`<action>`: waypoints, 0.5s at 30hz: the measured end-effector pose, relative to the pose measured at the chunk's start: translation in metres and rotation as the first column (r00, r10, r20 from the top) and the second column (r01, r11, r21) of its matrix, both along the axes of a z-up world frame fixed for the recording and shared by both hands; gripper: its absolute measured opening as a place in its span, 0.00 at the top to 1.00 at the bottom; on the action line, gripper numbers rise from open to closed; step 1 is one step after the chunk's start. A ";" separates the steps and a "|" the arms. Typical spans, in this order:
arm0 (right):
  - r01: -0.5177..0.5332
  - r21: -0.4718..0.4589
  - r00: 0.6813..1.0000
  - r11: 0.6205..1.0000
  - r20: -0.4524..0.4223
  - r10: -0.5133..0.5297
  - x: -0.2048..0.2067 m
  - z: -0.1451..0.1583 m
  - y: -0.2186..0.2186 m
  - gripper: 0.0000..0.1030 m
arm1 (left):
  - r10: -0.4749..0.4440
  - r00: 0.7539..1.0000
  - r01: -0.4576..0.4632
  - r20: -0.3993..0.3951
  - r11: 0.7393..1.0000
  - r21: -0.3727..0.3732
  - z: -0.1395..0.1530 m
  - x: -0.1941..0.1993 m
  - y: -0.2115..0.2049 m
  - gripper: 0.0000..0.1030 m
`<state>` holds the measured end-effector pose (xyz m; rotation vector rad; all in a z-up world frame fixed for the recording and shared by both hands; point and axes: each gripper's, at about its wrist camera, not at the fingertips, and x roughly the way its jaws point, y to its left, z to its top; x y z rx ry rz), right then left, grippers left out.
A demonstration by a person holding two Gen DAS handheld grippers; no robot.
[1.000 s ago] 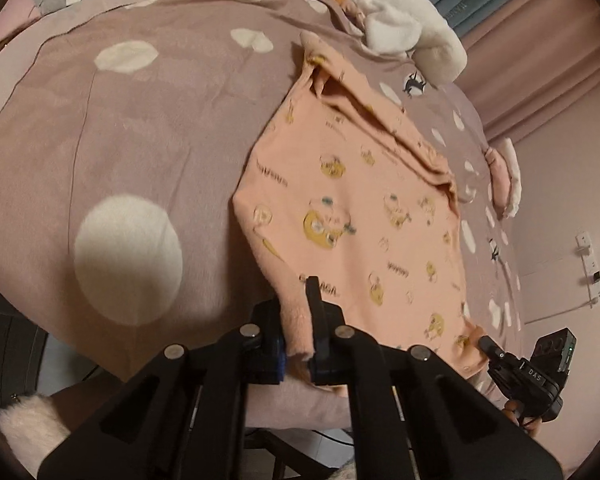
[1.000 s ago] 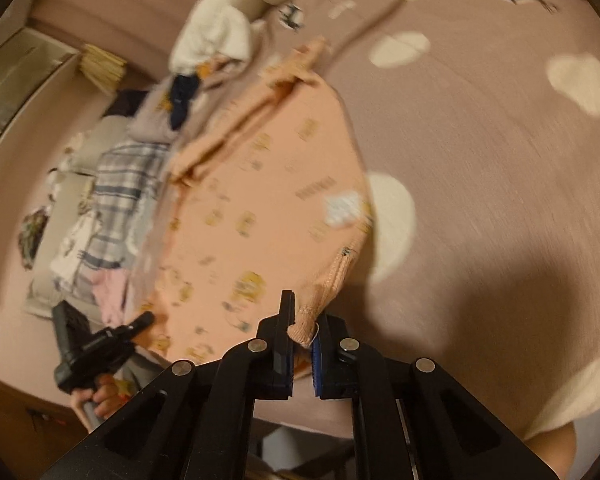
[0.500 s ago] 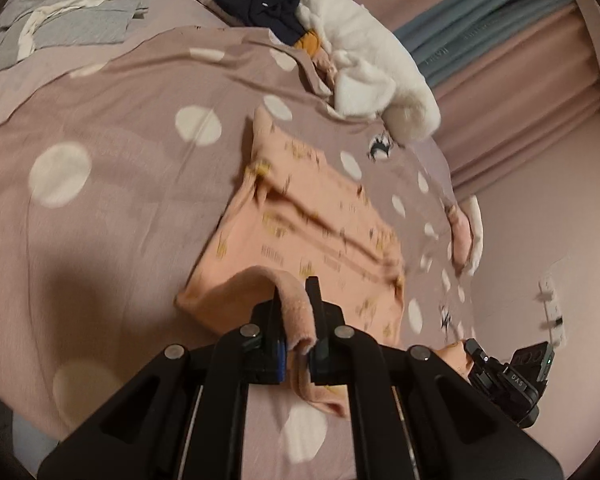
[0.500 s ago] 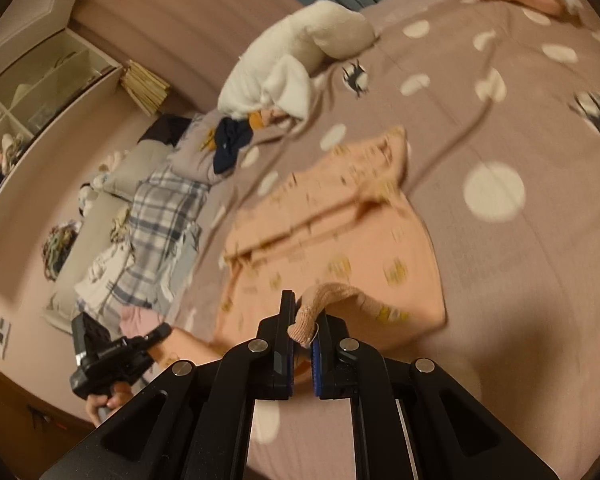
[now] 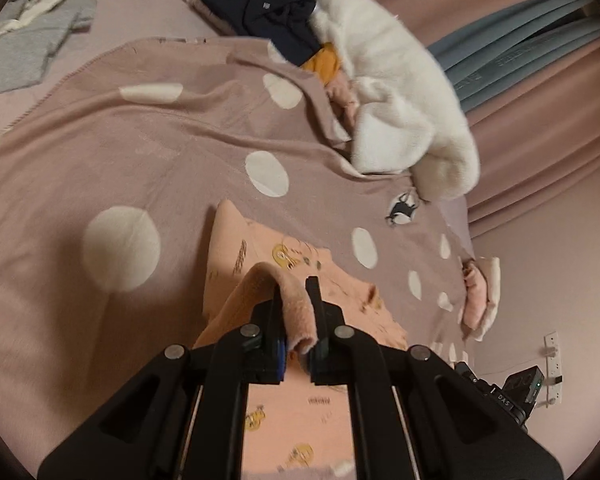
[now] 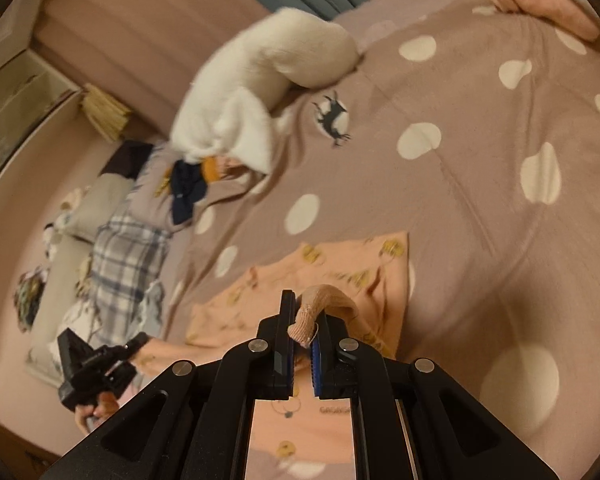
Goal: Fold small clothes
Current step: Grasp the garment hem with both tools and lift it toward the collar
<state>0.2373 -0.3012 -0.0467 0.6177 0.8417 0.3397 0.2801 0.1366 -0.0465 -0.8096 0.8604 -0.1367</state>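
A small peach garment with yellow cartoon prints lies on the mauve polka-dot blanket; it also shows in the right wrist view. My left gripper is shut on one bottom corner of it, held above the far part of the cloth. My right gripper is shut on the other bottom corner, a ribbed hem, at the same height. The garment's near half arches over its far half. The left gripper also shows low left in the right wrist view.
A white fluffy garment and a navy one lie in a pile at the bed's far side. Plaid and grey clothes lie to the left. A folded pink item sits at the right edge. Curtains hang behind.
Both grippers have carried the garment's bottom corners forward and up, from the near bed edge over toward its far end, doubling the cloth over itself.
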 end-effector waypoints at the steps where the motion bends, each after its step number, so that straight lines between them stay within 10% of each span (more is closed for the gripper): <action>1: 0.002 0.000 1.000 1.000 -0.008 -0.002 0.007 -0.003 -0.001 0.92 | -0.001 1.000 0.001 -0.002 1.000 -0.007 -0.006 0.006 0.001 0.94; 15: 0.014 -0.019 0.996 1.000 -0.083 -0.015 0.060 -0.041 -0.009 0.92 | 0.035 0.996 -0.033 -0.087 0.999 0.021 -0.053 0.055 0.005 0.91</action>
